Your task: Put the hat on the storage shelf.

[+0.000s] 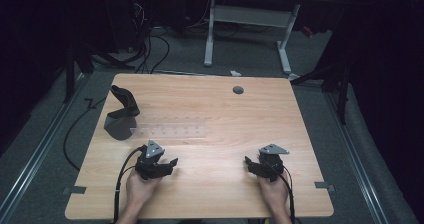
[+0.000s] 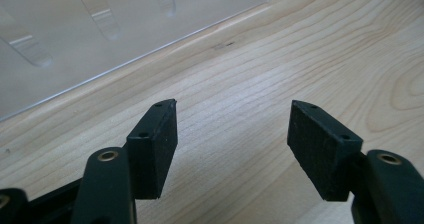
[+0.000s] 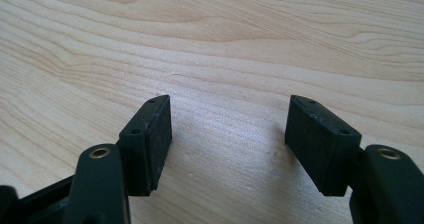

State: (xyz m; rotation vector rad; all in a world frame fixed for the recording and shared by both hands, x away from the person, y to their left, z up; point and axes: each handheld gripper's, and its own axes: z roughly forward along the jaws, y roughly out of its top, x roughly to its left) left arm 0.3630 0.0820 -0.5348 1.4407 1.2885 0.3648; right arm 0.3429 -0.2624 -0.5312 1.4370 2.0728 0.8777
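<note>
Both claws wide and empty, resting on desk [image 1: 210,149]: left claw [image 1: 172,162], right claw [image 1: 247,160]; clear rack [image 1: 170,131] just ahead of left claw, so pre-grasp stage probably, next needs a reach forward.

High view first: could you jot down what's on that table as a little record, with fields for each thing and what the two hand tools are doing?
Table: light wood, small grey round cap near the far edge
Clear plastic rack: lies flat, left of centre
Dark stand: at the rack's left end, curved arm on a flat base
Left gripper: jaws open, holding nothing, just short of the rack
Right gripper: jaws open, holding nothing, over bare wood
</note>
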